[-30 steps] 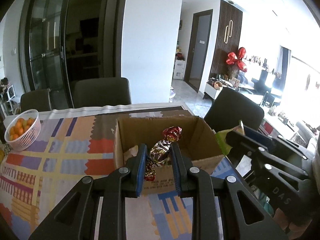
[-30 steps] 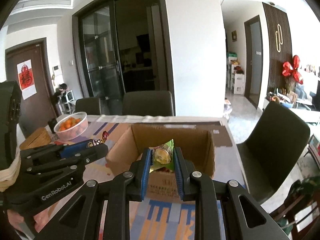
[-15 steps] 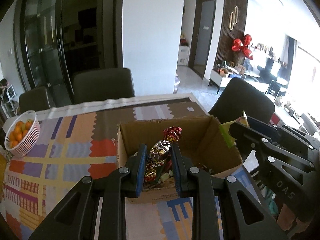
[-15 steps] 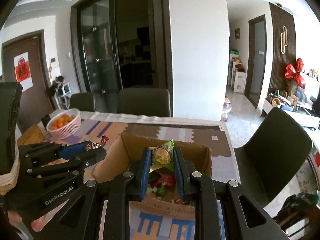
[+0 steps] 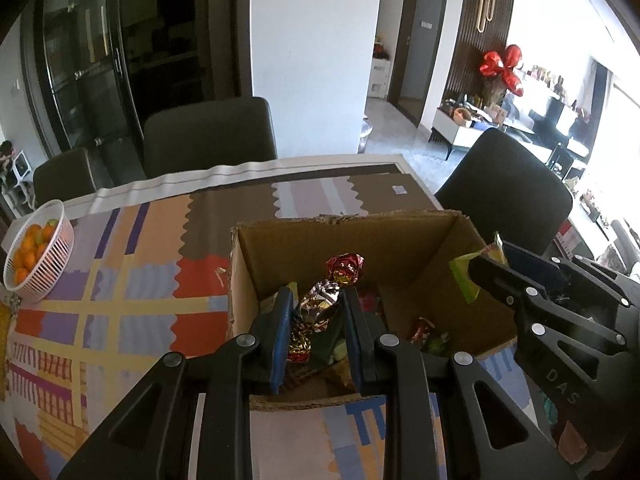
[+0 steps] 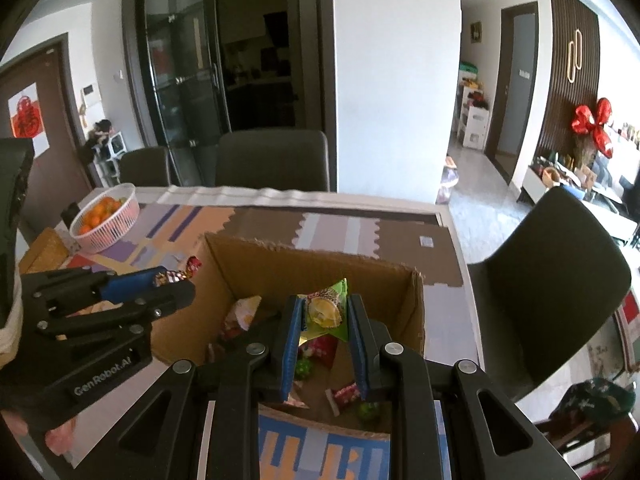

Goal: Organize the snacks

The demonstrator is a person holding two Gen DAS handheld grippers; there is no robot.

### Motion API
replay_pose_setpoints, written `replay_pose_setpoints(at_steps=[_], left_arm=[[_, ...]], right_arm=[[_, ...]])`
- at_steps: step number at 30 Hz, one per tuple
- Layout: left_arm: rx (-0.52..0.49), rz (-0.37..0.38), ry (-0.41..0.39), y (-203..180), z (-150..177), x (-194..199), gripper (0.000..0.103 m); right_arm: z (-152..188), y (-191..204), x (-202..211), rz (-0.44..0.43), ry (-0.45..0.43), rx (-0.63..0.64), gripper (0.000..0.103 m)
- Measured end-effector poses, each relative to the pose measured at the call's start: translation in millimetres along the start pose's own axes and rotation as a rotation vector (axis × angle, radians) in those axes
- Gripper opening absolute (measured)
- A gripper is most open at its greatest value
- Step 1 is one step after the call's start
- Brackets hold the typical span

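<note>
An open cardboard box (image 5: 352,240) (image 6: 320,276) stands on the patterned tablecloth and holds several wrapped snacks. My left gripper (image 5: 314,300) is shut on a foil-wrapped candy (image 5: 320,300) with a red twisted end, held over the box's near left part. My right gripper (image 6: 324,312) is shut on a green snack packet (image 6: 326,312) over the box's near side. The left gripper also shows in the right wrist view (image 6: 172,280), and the right gripper in the left wrist view (image 5: 480,268).
A white basket of oranges (image 5: 36,256) (image 6: 106,216) sits at the table's far left. Dark chairs (image 5: 208,136) (image 5: 504,184) stand behind and to the right of the table. A woven item (image 6: 40,252) lies at the left.
Both grippers have moved forward and up over the box with their snacks; the box's inside now shows below them.
</note>
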State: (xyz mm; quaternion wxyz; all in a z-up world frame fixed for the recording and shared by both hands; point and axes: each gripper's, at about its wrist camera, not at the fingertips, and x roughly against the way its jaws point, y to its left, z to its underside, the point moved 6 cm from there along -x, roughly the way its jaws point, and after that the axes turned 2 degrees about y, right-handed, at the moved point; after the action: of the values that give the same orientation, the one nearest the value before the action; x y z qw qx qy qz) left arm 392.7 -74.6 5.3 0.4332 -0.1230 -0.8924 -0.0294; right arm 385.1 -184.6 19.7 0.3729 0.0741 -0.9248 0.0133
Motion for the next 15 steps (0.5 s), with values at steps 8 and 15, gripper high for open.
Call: replay_pose_setpoints(at_steps=[8,15], left_arm=[[-0.007,-0.054,-0.029,3.5,9.8,10.5,0.046],[-0.004,-0.097,-0.115,4.6,27.8,44.1,0.055]], right_arm=[[13.2,-8.5,-5.3,0.027,0.045,-0.03,0.042],[27.4,-7.0,21.3,0.049,0.0,-0.03,0.061]])
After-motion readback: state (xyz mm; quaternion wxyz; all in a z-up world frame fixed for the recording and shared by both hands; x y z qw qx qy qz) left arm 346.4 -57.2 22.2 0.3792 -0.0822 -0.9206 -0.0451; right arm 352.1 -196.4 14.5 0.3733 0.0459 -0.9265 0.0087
